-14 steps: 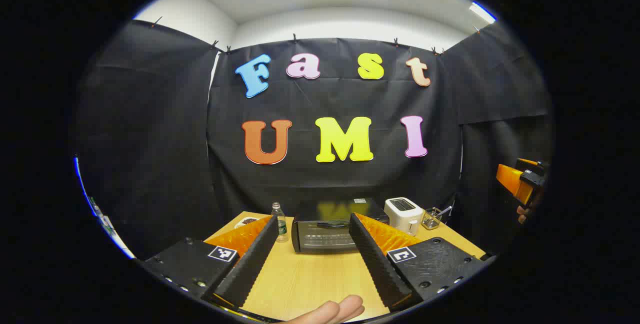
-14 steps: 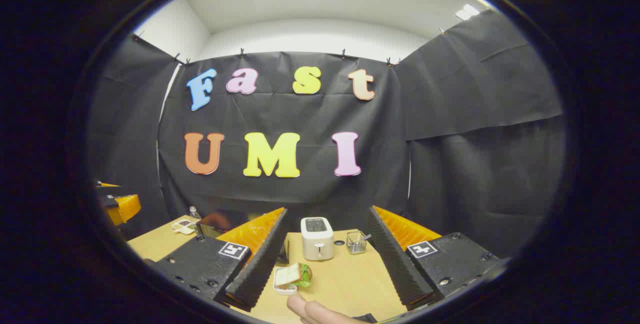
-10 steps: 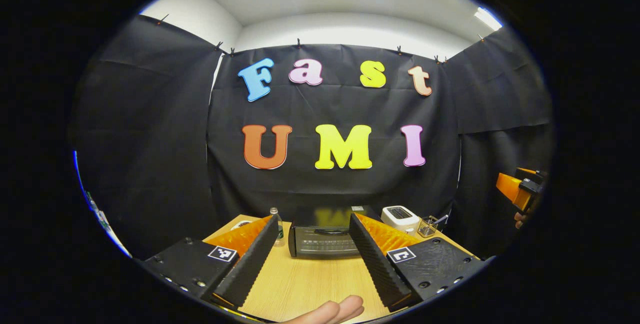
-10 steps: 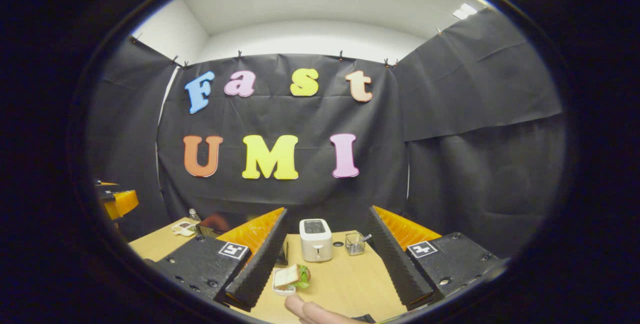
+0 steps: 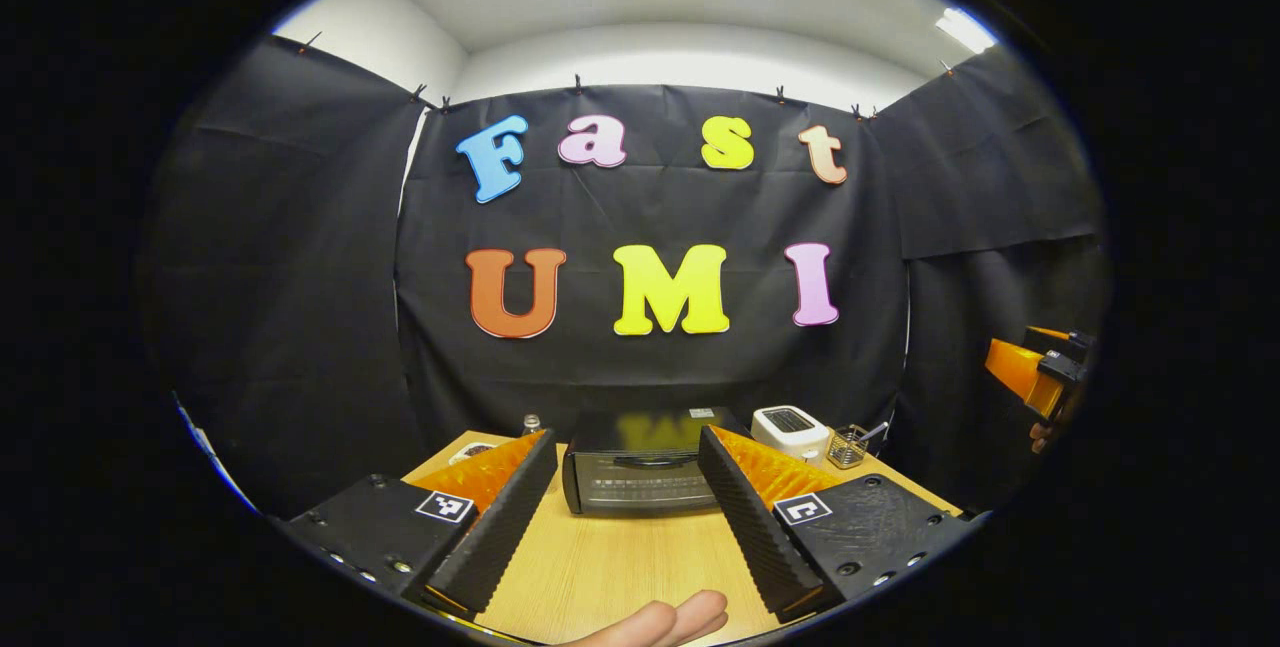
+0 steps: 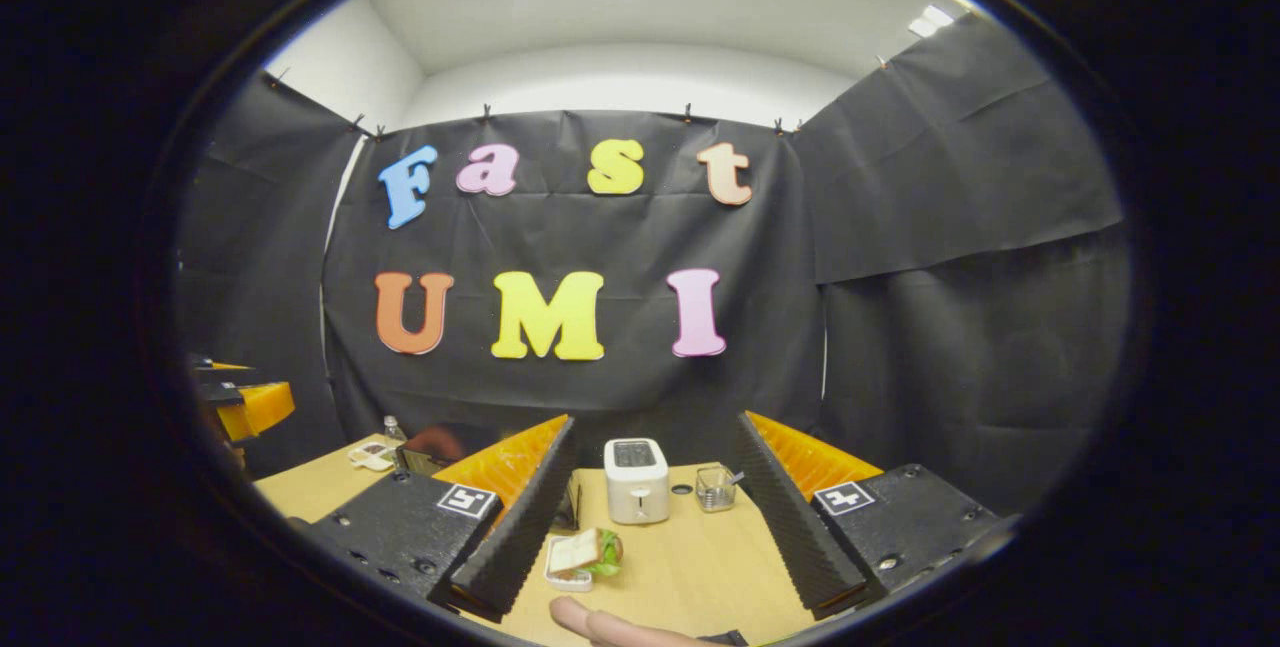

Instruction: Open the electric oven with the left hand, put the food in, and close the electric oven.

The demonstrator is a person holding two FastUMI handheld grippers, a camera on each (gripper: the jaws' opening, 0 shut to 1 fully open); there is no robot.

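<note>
Left gripper: fingers spread apart, holding nothing, aimed at the oven. The oven stands on the table with its door closed. Right gripper: fingers spread, holding nothing. The sandwich lies on the table just beside its left finger, in front of the toaster.

Both grippers are just hanging in the air, held roughly level. The left gripper has its fingers spread wide with nothing between them, and a fingertip pokes in below. Same for the right gripper: fingers wide apart, gripping nothing.
</note>
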